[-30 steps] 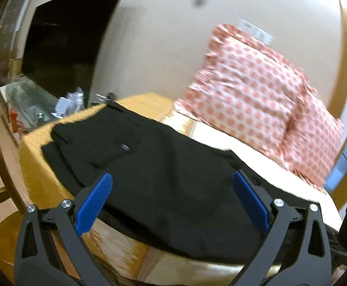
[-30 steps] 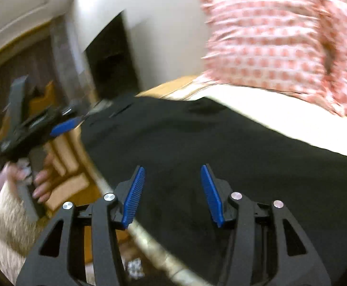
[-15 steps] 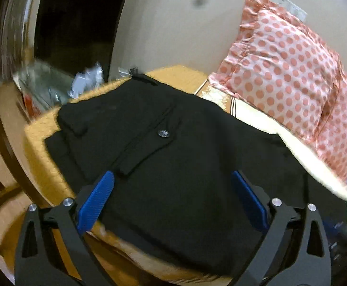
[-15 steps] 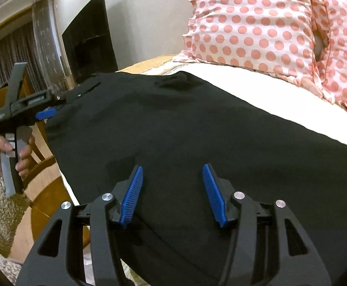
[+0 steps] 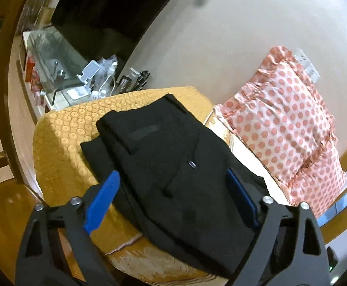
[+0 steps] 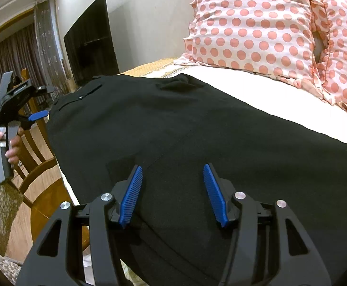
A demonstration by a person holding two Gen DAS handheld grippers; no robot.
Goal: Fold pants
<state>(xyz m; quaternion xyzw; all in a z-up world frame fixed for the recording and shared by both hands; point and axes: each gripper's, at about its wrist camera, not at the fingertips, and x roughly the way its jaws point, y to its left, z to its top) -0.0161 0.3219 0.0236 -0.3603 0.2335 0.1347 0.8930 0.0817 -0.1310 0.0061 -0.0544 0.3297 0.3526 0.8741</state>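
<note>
**Left gripper closes in on the waist end of the pants**

Left wrist view: the left gripper point(image 5: 171, 202) has come forward and down toward the near edge of the black pants point(image 5: 173, 166), which lie on the bed point(image 5: 61, 147) over a yellow patterned cover. A second ago the pants filled less of the space between the fingers; now the waist end, with its button point(image 5: 192, 164) and pocket flap, sits right between them. The fingers are closing from their widest spread, yet the blue pads point(image 5: 102, 202) are not pressing on the cloth (the right-hand pad is partly hidden by a fold, so contact there is hard to rule out). The view has also rolled, so the spotted pillow point(image 5: 285, 128) now stands further right and lower. I judge this to be the approach to a grasp at the waistband edge, the start of a fold.

Right wrist view: the right gripper point(image 6: 173, 195) hovers low over the middle of the pants point(image 6: 197, 131), about where it was a moment ago, its fingers half apart with nothing pinched between them. At the left edge the person's hand point(image 6: 4, 143) holds the other gripper, which has drawn in nearer the waist end than it was half a second ago. The pants lie flat along the bed's length, beside the white sheet point(image 6: 268, 90) and the pillows. No fold is made yet; the right side seems to wait for the left to take hold.
</note>
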